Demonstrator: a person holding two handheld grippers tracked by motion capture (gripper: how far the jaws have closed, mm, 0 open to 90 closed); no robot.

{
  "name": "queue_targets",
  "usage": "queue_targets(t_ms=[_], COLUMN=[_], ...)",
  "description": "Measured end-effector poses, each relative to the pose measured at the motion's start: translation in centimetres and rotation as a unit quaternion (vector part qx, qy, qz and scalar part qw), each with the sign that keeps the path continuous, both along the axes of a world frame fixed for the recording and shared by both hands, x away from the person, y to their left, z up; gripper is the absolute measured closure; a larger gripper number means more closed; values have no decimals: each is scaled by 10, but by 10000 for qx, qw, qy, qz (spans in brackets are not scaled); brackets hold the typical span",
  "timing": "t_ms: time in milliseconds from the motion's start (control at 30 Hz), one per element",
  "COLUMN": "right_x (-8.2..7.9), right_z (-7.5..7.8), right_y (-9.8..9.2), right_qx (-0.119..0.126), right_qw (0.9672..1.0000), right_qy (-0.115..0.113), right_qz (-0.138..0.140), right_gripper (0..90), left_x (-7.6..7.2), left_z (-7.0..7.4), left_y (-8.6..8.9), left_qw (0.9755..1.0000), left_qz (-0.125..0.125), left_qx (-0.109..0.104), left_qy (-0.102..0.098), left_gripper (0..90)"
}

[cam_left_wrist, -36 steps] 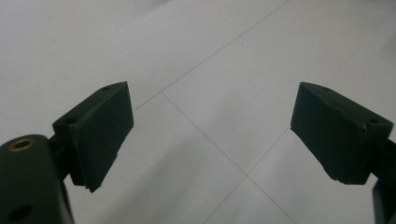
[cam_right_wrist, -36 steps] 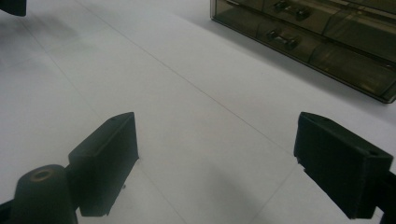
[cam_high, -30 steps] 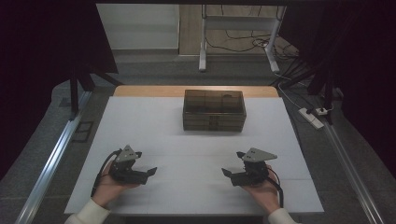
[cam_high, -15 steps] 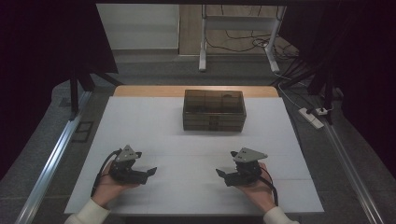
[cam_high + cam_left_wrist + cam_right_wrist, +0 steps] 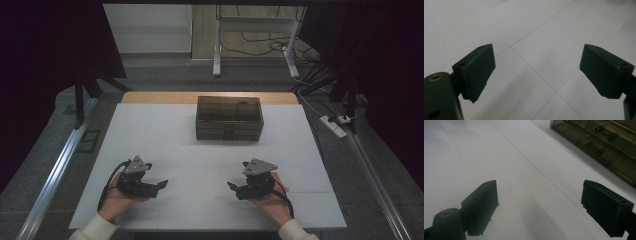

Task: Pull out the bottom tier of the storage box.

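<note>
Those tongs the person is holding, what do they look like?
Each hand holds dark, near-black tongs, left and right, topped by a grey three-cornered plate, with two blocky black jaws and a dark trailing cable. The sleeve cuffs are white.

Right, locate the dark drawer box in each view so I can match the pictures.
High view: the dark drawer box sits at the far middle of the white table, beyond both hand-held grippers.
Left gripper view: bare white table between the open jaws, no box.
Right gripper view: the box is at the upper right, drawer handles visible.
Shared landmark: the thin seam lines across the white table.
</note>
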State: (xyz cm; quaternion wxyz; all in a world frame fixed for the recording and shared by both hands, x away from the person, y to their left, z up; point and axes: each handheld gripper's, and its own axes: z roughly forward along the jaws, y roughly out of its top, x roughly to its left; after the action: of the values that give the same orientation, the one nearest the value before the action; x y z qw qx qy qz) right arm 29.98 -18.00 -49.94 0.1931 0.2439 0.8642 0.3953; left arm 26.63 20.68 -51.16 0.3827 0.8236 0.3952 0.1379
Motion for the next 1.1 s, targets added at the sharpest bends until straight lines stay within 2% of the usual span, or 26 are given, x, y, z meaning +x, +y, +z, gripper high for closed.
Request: queue_targets(t_ms=[267, 333, 633, 733, 900, 1100], right_x=[-2, -3, -4, -5, -5, -6], right_z=[1, 1, 0, 0, 0, 0], right_y=[1, 2, 3, 3, 4, 8], right_qx=[-131, -233, -447, -622, -754, -986], right_qw=[9998, 9994, 9981, 9967, 9952, 9916], right_qy=[-153, -260, -416, -519, -616, -835], right_qz=[-19, -23, -19, -28, -23, -4], right_gripper=[140, 140, 142, 145, 148, 154], left_x=[0, 0, 0, 0, 0, 0], left_z=[0, 0, -1, -1, -1, -1], left_y=[0, 0, -1, -1, -1, -1], left_qw=[10000, 10000, 10000, 10000, 10000, 10000], left_qz=[-9, -13, -17, -14, -17, -19], left_qx=[13, 15, 30, 26, 2, 9], left_qy=[9, 8, 19, 21, 24, 31], left_gripper=[124, 125, 124, 125, 125, 125])
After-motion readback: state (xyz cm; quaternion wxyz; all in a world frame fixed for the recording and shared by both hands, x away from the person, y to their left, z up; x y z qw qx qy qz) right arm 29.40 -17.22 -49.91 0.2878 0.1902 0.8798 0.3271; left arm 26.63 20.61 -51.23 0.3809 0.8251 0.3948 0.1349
